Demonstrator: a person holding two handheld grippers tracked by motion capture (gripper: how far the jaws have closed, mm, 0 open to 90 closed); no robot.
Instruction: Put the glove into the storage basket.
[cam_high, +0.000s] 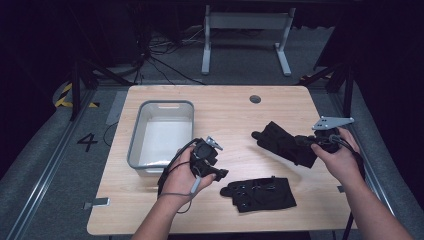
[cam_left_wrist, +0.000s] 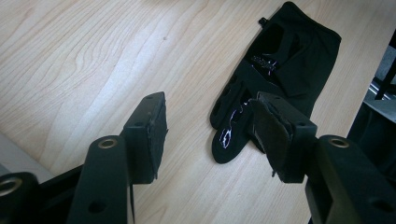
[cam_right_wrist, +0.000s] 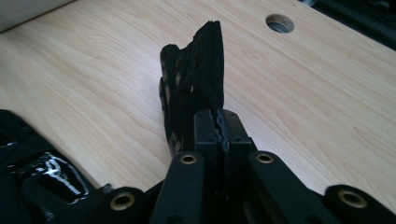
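While clamped — glove (cam_high: 285, 143) in right tongs (cam_high: 306, 141)

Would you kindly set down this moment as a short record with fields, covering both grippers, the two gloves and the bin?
right gripper: jaws shut on the held glove, pinching its edge, glove lifted off the table
left gripper: jaws open, nothing between them, pointing toward the flat glove
flat glove: lies on the table near the front edge, apart from both grippers
bin: grey, open-topped, at the table's left side, looks empty
table: light wood, round hole near the far edge
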